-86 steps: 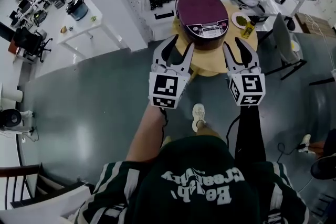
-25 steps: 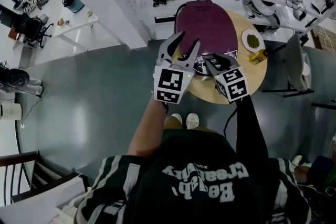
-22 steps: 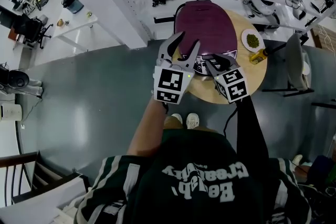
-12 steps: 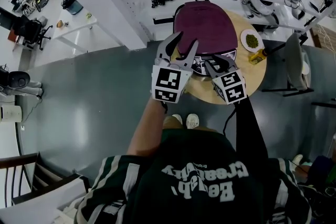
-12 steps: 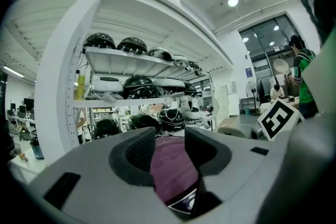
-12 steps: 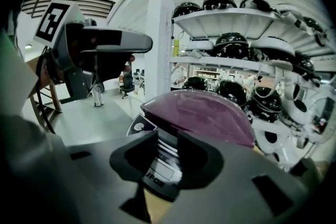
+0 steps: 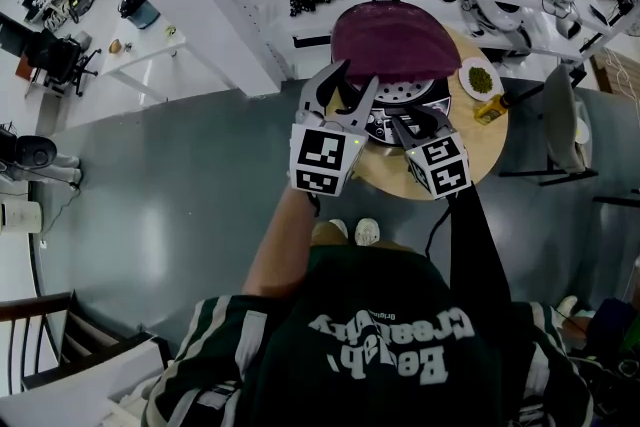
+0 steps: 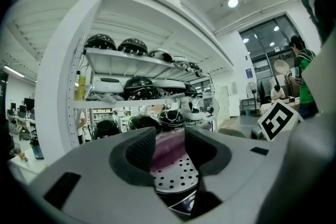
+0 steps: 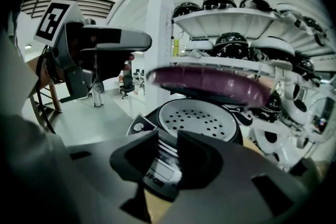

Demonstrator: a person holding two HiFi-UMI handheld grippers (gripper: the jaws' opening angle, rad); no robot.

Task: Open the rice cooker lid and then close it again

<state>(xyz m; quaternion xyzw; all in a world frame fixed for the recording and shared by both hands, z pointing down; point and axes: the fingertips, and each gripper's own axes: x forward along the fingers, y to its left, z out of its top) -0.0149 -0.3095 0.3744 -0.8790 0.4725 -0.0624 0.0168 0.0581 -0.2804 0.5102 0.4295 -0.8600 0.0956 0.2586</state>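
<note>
1. The right gripper, jaws narrowly apart and empty, hangs over the front of the dark round rice cooker.
2. The left gripper gapes wide, empty.
3. The cooker sits on a round wooden table, its maroon domed lid partly raised.

The purple lid of the rice cooker, flat and shut half a second ago, now stands lifted at its front edge, baring the white perforated inner plate beneath it. Since the earliest picture the person has stepped up to the bench. The left hand-held gripper and right hand-held gripper have come from the bench's near edge to the cooker's front.
</note>
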